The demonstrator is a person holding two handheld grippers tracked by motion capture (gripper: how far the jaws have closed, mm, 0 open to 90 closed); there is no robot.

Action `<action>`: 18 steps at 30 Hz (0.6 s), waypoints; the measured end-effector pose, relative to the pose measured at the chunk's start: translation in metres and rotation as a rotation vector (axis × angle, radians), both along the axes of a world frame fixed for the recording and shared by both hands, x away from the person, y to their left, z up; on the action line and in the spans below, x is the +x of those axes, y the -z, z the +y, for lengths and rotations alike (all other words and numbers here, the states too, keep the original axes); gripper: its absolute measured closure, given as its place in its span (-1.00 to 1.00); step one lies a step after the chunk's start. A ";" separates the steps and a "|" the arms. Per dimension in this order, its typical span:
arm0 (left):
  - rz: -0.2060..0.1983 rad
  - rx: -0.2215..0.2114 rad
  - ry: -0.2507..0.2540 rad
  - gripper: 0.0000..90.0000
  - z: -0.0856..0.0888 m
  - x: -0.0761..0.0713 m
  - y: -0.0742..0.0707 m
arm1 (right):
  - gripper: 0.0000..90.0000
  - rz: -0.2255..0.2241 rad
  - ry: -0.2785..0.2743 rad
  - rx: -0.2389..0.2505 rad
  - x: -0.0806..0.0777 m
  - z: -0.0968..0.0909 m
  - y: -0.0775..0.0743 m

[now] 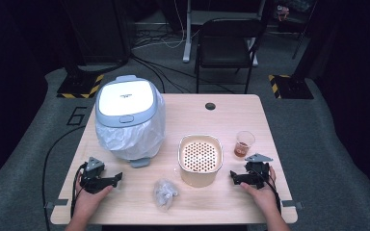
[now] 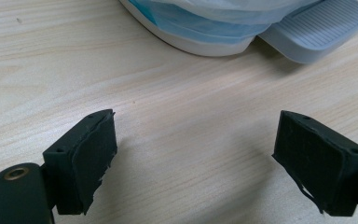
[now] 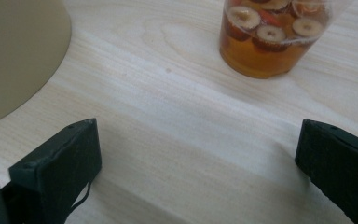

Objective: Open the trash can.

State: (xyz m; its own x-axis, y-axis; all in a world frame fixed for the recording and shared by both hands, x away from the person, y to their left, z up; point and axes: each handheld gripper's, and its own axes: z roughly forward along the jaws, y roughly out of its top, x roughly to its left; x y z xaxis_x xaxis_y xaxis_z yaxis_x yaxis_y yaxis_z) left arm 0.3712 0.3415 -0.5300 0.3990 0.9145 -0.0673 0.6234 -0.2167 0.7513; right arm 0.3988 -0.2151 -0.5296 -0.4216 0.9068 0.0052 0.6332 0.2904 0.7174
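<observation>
Both of your grippers rest on the table with jaws apart and nothing between them.

The clear cup of amber drink with fruit slices stands right of centre in the high view, just above your right gripper; in the right gripper view it sits at the top edge, apart from the spread jaws, with bare wood between them. The beige strainer basket stands at centre, just left of that gripper. A crumpled plastic bag lies lower centre. Your left gripper sits at lower left, jaws wide over bare table. Above it stands the pedal bin with its white liner; in the left gripper view its pedal shows at upper right.
</observation>
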 end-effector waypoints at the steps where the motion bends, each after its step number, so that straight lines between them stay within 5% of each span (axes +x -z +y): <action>1: 0.000 0.000 0.000 -0.72 0.000 0.000 0.000 | -1.00 0.000 0.000 0.000 0.000 0.000 0.000; 6: 0.011 0.018 0.012 -0.71 0.000 -0.001 -0.001 | -1.00 0.006 -0.005 -0.003 -0.001 0.001 0.000; 10: -0.019 0.050 0.004 -0.71 -0.005 -0.001 0.001 | -0.99 0.000 -0.002 0.000 -0.002 0.001 0.000; 14: 0.014 0.006 0.000 -0.53 -0.002 -0.004 -0.004 | -0.63 0.035 0.010 -0.004 -0.008 0.003 -0.008; 18: 0.020 -0.018 -0.008 -0.34 0.002 -0.007 -0.017 | -0.54 0.043 0.016 -0.025 -0.020 0.002 -0.024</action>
State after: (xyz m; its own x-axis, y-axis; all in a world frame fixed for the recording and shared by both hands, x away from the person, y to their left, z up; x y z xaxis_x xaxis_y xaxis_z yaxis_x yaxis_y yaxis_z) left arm 0.3641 0.3435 -0.5129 0.3900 0.9163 -0.0916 0.6402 -0.1983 0.7422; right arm 0.3789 -0.2129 -0.5053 -0.4066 0.9136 0.0005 0.6681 0.2970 0.6822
